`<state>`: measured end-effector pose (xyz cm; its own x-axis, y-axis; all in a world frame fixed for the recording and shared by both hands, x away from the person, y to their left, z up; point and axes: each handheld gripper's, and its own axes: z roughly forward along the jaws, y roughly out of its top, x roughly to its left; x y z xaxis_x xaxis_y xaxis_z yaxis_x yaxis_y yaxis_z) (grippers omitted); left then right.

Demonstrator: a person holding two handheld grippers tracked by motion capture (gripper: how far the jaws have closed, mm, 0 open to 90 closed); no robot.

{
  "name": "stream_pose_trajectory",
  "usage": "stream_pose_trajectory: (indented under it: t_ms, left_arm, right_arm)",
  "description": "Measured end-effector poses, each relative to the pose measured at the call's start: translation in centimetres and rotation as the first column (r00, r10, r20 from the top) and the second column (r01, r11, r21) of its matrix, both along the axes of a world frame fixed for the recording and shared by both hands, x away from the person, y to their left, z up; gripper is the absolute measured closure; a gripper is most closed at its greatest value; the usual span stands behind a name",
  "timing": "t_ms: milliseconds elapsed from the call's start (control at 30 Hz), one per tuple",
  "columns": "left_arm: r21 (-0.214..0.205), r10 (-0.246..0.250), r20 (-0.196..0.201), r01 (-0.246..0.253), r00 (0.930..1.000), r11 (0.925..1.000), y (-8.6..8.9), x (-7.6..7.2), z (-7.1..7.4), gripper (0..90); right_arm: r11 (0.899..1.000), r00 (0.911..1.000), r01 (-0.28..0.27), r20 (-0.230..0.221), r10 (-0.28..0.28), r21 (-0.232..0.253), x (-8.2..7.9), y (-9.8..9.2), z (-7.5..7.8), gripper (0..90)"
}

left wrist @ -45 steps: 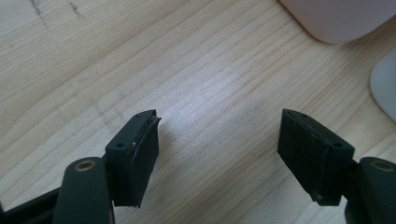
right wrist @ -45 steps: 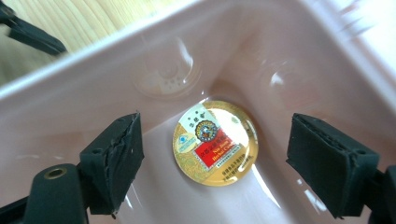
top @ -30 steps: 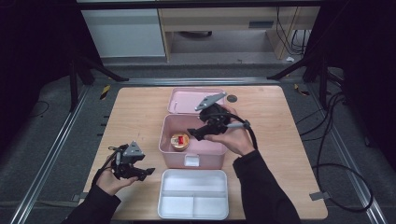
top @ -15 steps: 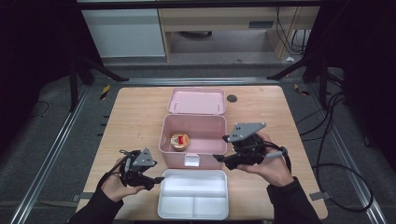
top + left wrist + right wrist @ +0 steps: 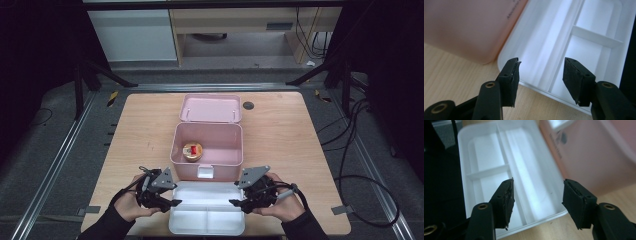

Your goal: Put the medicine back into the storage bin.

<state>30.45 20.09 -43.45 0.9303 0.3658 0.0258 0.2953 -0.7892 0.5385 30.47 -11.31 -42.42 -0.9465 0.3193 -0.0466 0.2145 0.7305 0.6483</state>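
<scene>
A wooden table is seen, carrying an open pink box and a white divided tray.

A white plastic divided tray lies on the wooden surface just before the open pink plastic box; a small round tin sits inside the box.
</scene>
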Motion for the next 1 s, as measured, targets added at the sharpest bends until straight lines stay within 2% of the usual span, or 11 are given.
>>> stream_pose_trajectory:
  t_ms: [233,400,567,800,1000]
  left_arm:
    - [0.052,-0.061,-0.018,0.062,0.9980,0.9967,-1.2,-0.3,-1.3,52.0]
    - [0.084,-0.083,-0.041,0.086,0.9957,0.9928,-1.6,-0.2,-2.1,57.8]
    - [0.115,-0.089,-0.065,0.096,0.9939,0.9888,-1.7,0.1,-2.8,65.6]
    - [0.150,-0.117,-0.093,0.130,0.9888,0.9801,-2.1,0.3,-3.5,74.8]
    - [0.172,-0.137,-0.102,0.153,0.9854,0.9731,-2.4,0.6,-4.0,80.9]
  right_arm:
    - [0.994,0.9962,-0.062,-0.067,0.056,-0.091,-0.1,1.2,-3.1,56.5]
    - [0.989,0.9937,-0.070,-0.096,0.057,-0.132,0.1,1.3,-4.1,63.0]
    - [0.981,0.9906,-0.085,-0.120,0.064,-0.177,0.2,1.4,-4.8,71.0]
    - [0.974,0.9862,-0.098,-0.151,0.068,-0.205,0.5,1.8,-5.2,82.6]
    - [0.968,0.9840,-0.114,-0.160,0.078,-0.223,0.7,2.0,-5.2,84.2]
